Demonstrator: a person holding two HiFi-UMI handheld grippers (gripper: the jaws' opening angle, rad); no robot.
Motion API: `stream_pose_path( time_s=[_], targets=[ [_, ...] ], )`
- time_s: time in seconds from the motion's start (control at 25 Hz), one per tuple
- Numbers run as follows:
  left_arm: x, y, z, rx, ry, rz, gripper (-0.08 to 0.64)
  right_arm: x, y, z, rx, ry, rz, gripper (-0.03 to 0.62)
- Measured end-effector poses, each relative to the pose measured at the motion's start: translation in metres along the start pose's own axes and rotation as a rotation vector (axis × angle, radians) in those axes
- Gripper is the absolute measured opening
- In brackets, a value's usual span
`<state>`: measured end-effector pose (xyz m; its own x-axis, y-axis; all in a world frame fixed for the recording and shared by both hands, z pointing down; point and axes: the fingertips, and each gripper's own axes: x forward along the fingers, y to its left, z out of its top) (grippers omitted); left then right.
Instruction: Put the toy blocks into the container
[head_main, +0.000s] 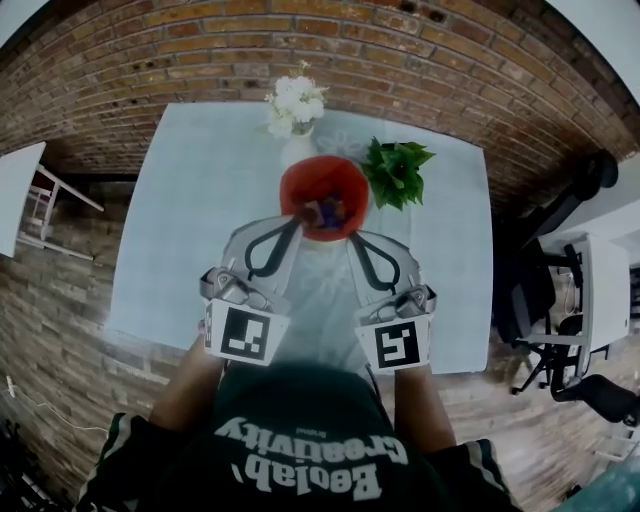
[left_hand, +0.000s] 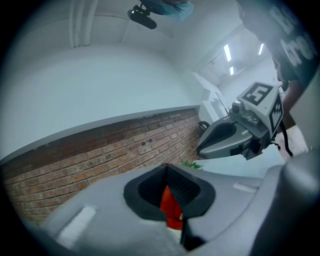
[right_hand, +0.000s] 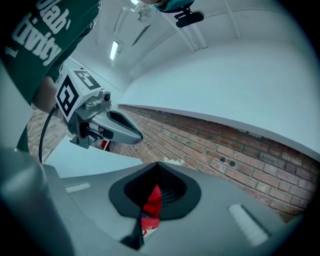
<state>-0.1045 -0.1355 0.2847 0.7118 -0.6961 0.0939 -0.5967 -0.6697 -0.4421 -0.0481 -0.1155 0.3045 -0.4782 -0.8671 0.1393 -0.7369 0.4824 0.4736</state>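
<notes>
**A:** Wide shot first: a pale surface (head_main: 190, 240) against the brick wall, and I can't spot a loose piece anywhere on the bare part of it.

**B:** Same here, though both tools cover a strip of it in the near middle. The left gripper (head_main: 296, 224) points away from the person, tips just beside the container's near left rim. Its jaws are pressed together with nothing between them. All its own camera shows is a red sliver of the container below the pads.

**A:** And the right gripper (head_main: 356, 240)?

**B:** A mirror image on the near right side. The pads meet there too, also empty, with the same red showing beneath them.

**A:** So the red container (head_main: 292, 190) sits at the middle of the surface, toward the far side. A leafy green plant (head_main: 396, 172) is just to its right, and a vase of white flowers (head_main: 294, 103) stands just behind it.

**B:** Now the small stuff. The toy blocks (head_main: 328, 212) lie in the bottom of the container, dark and bluish, maybe a touch of orange. They're too small to count.

**A:** Your call on progress?

**B:** I'd say the loading looks finished, or very nearly. Blocks are inside, none show outside, and both tools are empty. If anything is left, it's hidden under the grippers.
</notes>
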Motion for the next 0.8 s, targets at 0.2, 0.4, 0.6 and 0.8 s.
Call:
stream_pose_path(
  time_s=[0.2, 0.4, 0.6, 0.8],
  targets=[
    [-0.008, 0.005, 0.003, 0.003, -0.003, 0.009, 0.002, 0.001, 0.006, 0.011, -0.012, -0.016, 0.002, 0.008],
    [-0.012, 0.007, 0.003, 0.01, -0.002, 0.004, 0.002, 0.004, 0.01, 0.016, -0.021, -0.02, 0.004, 0.007],
    [-0.013, 0.006, 0.004, 0.024, -0.002, -0.005, 0.002, 0.005, 0.01, 0.019, -0.021, -0.022, -0.002, 0.007],
    [-0.012, 0.007, 0.002, 0.018, -0.008, -0.011, 0.002, 0.007, 0.013, 0.018, -0.022, -0.018, -0.002, 0.007]
  ],
)
